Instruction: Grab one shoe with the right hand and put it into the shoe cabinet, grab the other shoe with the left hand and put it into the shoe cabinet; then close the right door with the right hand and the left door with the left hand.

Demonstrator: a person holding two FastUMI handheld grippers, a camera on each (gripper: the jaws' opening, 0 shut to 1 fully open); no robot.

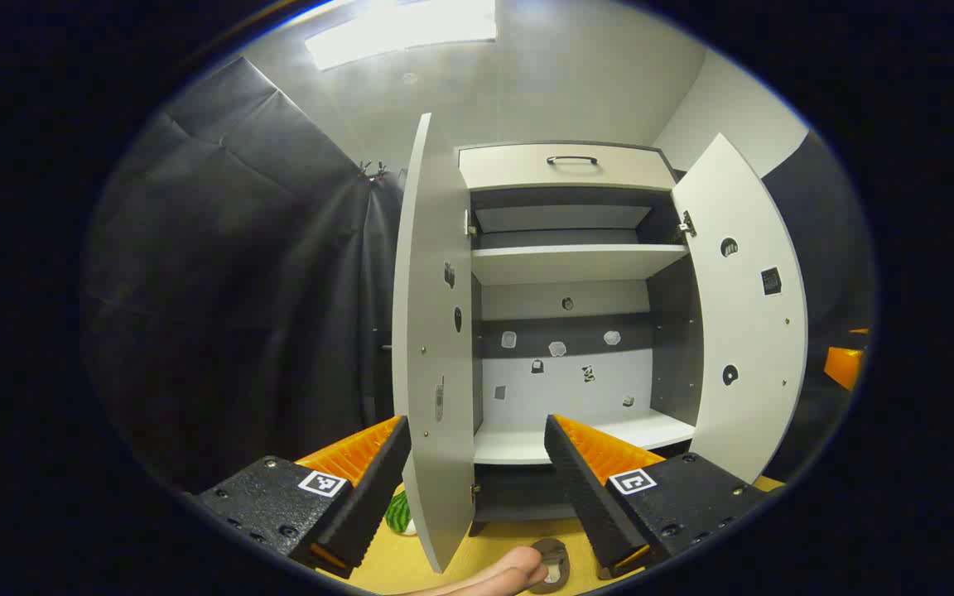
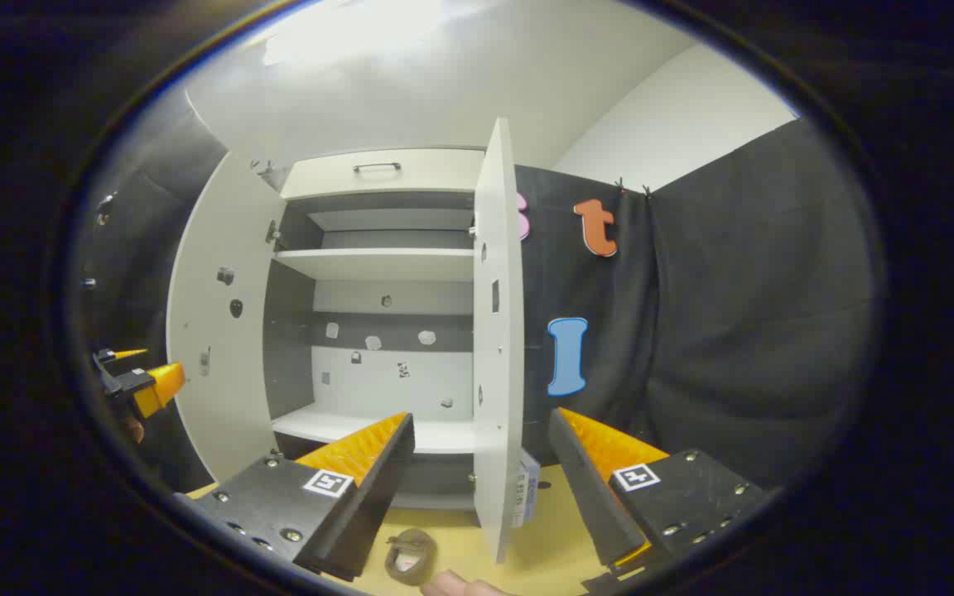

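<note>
- Left gripper [image 1: 477, 451]: fingers spread wide apart, nothing held between them. The edge of the cabinet's left door [image 1: 431, 364] stands in the gap, nearer its left finger.
- Right gripper [image 2: 481, 447]: fingers likewise parted and empty. The edge of the right door [image 2: 500, 331] stands in the gap between them. In the right gripper view, the left gripper appears far off to the left, beside the left door.
- Shoe [image 1: 551, 563]: one dark shoe lies on the yellow floor [image 1: 444, 563] below and just ahead of both grippers, in front of the cabinet base. A bare foot [image 1: 498, 575] touches it.
- Shoe cabinet [image 1: 568, 273]: straight ahead, both doors swung open. The lower shelf [image 1: 593, 434] and upper shelf [image 1: 568, 261] hold no shoes. A drawer with a dark handle [image 1: 572, 160] tops it.
- A green striped object [image 1: 398, 513] lies on the floor left of the left door; what it is cannot be told.
</note>
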